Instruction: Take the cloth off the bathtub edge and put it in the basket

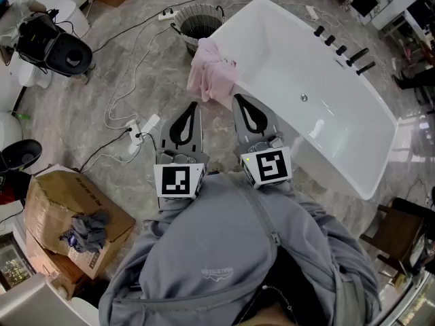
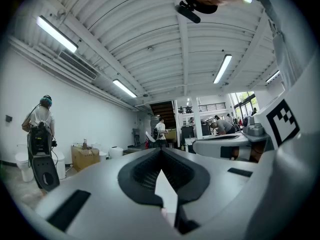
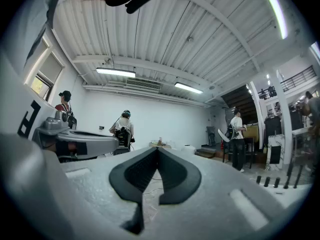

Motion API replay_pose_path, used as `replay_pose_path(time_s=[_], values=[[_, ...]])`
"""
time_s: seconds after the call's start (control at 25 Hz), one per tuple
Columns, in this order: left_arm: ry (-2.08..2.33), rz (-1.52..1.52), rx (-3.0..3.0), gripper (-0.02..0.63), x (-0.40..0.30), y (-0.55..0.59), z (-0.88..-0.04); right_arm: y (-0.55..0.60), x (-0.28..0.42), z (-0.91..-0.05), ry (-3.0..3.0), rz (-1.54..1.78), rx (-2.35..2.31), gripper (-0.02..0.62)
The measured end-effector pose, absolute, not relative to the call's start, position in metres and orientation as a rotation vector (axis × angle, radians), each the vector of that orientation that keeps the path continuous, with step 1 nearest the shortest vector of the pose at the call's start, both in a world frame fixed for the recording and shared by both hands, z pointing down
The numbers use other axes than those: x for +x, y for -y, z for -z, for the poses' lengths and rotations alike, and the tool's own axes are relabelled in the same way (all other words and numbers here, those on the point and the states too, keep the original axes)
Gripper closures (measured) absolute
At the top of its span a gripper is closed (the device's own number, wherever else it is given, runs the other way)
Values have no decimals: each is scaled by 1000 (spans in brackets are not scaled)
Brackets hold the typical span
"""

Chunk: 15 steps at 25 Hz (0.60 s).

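A pink cloth hangs over the near left corner of the white bathtub. Just beyond that corner, on the marble floor, stands a dark wire basket. My left gripper is shut and holds nothing, its tip a little short of the cloth's lower edge. To its right, my right gripper is also shut and holds nothing, its tip close beside the cloth and the tub edge. Both point level. In the left gripper view the left gripper shows its jaws closed together, as does the right gripper in its own view. Neither of these views shows the cloth.
A power strip with white and black cables lies on the floor left of the grippers. At the lower left stands a cardboard box with a grey rag. Black taps line the tub's far rim. People stand farther off in the hall.
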<state>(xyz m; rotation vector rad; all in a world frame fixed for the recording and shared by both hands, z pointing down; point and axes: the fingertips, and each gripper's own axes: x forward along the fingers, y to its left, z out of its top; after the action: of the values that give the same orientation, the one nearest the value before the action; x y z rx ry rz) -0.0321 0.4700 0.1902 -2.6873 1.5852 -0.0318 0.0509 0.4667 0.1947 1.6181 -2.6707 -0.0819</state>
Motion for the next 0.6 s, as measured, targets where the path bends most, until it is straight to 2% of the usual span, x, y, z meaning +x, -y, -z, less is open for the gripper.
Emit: replay_pose_path(time_s=[0.6], values=[[-1547,18,-2733,603,-68,-459,-202,-464,35,-201,2638,18,1740,591]])
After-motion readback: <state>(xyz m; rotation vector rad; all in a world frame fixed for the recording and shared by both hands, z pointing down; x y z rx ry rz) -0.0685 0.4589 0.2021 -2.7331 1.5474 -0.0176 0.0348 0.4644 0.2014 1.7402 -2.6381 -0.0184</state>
